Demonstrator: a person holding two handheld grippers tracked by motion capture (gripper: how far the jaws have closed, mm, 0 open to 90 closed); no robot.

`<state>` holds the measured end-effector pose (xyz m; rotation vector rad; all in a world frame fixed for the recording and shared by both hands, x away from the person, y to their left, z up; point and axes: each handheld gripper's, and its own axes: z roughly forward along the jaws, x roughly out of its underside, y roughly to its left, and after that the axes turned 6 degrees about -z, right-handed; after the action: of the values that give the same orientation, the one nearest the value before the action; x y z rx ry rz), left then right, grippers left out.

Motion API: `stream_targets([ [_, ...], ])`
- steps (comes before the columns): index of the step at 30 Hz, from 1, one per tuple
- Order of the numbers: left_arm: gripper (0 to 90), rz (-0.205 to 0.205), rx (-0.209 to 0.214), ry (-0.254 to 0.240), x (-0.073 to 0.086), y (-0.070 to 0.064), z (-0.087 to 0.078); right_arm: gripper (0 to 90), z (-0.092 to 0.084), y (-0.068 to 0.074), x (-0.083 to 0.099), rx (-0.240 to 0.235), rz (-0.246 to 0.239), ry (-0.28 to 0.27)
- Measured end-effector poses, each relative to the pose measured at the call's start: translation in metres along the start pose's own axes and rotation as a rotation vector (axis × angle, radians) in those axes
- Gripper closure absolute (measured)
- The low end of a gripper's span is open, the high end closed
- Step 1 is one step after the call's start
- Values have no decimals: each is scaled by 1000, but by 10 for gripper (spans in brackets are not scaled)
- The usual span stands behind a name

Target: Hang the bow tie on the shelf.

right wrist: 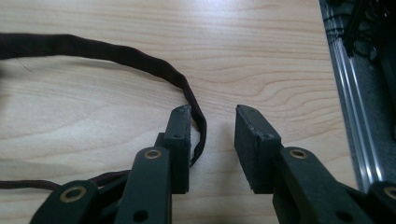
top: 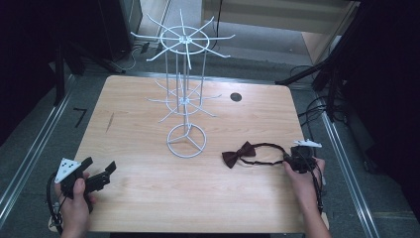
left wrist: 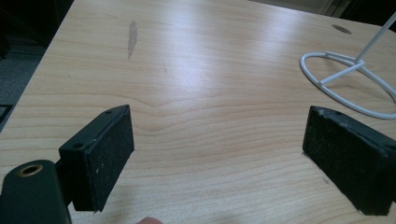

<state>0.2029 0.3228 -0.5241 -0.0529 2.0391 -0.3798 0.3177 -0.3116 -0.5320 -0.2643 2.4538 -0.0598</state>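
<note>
Right gripper (top: 291,159) sat at about 4 o'clock on the table (top: 148,198), near the right edge, held in the person's right hand (top: 303,184). In the right gripper view its jaws stood partly spread with a clear gap; the right gripper (right wrist: 212,122) had the strap (right wrist: 140,60) of the bow tie looping up into that gap. The strap lay against the inner face of the left-hand jaw and did not reach the other jaw, so no pinch: jaws apart, strap between them, pads not pressing from both sides.

Bow tie (top: 238,154) lay flat on the wood at roughly 3 o'clock from the table centre, knot end toward the white wire rack (top: 186,140), strap loop running out toward 3 o'clock to the right gripper. Knot sat just beside the rack's ring base, not touching it.

Left gripper (top: 101,171) rested at about 8 o'clock, low over the table in the left hand (top: 74,206). In the left gripper view its jaws were spread wide, left gripper (left wrist: 217,149) showing bare wood between the pads and nothing held. The rack's ring base (left wrist: 348,84) showed at about 2 o'clock in that view, well apart from the jaws.

Rack stood upright near 12 o'clock of centre, hook arms bare.
</note>
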Motion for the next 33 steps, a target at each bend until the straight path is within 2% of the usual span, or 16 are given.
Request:
stream_targets([
  [7, 98, 1, 0, 1, 0, 0, 0, 679, 1, -7, -18, -46, -21, 152],
  [11, 98, 1, 2, 1, 0, 1, 0, 743, 3, -7, -26, -70, -35, 214],
  [16, 98, 1, 1, 2, 0, 1, 0, 845, 4, -4, -36, -91, -30, 331],
  [18, 98, -1, 2, 3, 0, 0, 0, 896, 6, -4, -40, -104, -30, 358],
  [23, 98, 0, 2, 0, 0, 1, 0, 900, 8, 1, -45, -78, -77, 388],
  [27, 99, -2, 5, 0, 0, 1, 0, 900, 7, -3, -43, -103, -68, 367],
  [29, 99, -1, 4, 0, 0, 1, 0, 900, 5, -4, -42, -89, -82, 347],
  [33, 100, 1, 0, 0, 0, 0, 0, 900, -2, -4, -43, -96, -100, 324],
])
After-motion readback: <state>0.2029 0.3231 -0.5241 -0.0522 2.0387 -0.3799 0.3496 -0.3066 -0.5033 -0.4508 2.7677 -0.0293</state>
